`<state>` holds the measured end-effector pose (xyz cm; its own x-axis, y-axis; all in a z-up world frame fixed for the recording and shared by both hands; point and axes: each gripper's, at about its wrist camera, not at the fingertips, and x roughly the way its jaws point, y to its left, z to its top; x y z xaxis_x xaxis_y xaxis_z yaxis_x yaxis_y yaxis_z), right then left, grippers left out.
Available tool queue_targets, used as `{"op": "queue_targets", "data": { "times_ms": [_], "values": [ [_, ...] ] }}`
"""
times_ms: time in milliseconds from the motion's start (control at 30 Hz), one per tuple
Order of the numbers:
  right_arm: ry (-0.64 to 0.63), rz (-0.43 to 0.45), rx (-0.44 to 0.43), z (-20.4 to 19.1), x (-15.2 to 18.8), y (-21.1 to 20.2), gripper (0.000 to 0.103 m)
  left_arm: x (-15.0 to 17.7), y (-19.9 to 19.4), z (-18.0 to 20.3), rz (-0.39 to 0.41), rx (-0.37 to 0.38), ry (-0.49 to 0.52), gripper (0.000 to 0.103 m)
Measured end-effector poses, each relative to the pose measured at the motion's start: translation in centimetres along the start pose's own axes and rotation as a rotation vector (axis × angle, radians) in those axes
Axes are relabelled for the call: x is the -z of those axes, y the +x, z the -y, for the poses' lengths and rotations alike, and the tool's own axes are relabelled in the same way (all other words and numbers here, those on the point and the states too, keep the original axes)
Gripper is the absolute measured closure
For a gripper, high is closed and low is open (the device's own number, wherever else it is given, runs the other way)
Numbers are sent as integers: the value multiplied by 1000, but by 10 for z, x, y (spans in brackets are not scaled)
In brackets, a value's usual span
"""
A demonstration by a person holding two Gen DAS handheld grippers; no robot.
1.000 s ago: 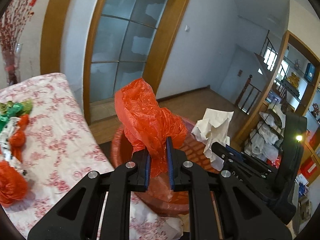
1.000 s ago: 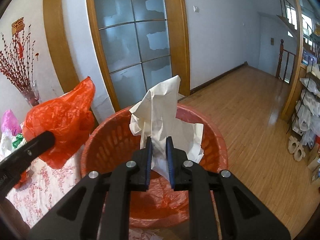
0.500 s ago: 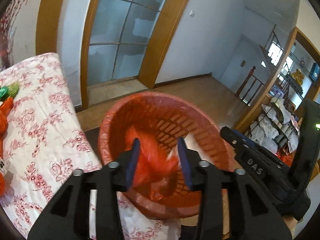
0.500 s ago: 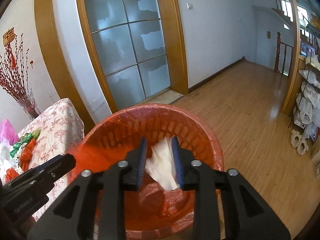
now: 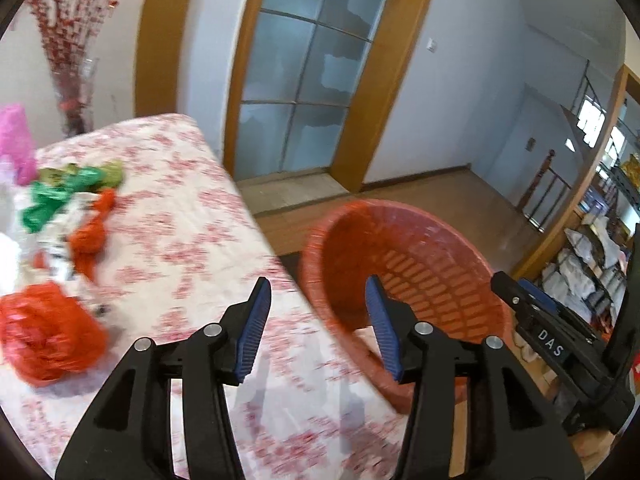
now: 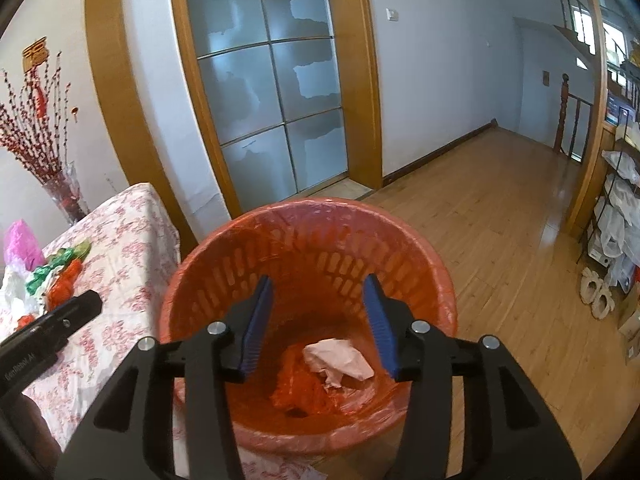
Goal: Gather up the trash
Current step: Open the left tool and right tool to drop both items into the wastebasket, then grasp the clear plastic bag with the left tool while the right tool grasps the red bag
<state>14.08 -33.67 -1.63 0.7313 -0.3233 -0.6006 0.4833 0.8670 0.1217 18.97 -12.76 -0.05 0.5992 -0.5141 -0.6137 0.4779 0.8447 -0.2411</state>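
The red plastic trash basket [image 6: 424, 256] stands on the floor beside the table, also in the left wrist view [image 5: 340, 232]. Inside lie a crumpled white paper [image 6: 340, 362] and a red plastic bag [image 6: 300, 384]. My right gripper [image 6: 318, 320] is open and empty above the basket. My left gripper [image 5: 318, 322] is open and empty over the table's edge, next to the basket. On the table lie a red bag [image 5: 48, 336], a green wrapper [image 5: 56, 196] and an orange scrap [image 5: 90, 236].
The table has a floral cloth [image 5: 192, 240]. A pink bag [image 6: 22, 240] and a vase of red branches [image 6: 60, 196] stand at its far end. A glass door [image 6: 272, 92] is behind. Shelves [image 6: 620, 216] line the right wall, with wooden floor [image 6: 500, 240] between.
Both grippers opened and dropped the red bag and the white paper into the basket. The left gripper then swung left toward the table.
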Motion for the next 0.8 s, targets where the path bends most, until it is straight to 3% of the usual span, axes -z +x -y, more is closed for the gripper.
{"op": "queue_targets", "data": {
  "times_ms": [267,433,633,800],
  "values": [
    [-65,6,-73,-39,6,-18,47,9,-52,-47,83,-165,-60,45],
    [-116,0,-123,-69,13,-25,43,19,-90,-97,119,-327,-114,39],
    [-182,-19,-184,-107,25,-31,38,35,-125,-172,113,-522,-211,38],
    [-235,-41,-254,-141,36,-32,26,43,-134,-225,77,-607,-297,36]
  ]
}}
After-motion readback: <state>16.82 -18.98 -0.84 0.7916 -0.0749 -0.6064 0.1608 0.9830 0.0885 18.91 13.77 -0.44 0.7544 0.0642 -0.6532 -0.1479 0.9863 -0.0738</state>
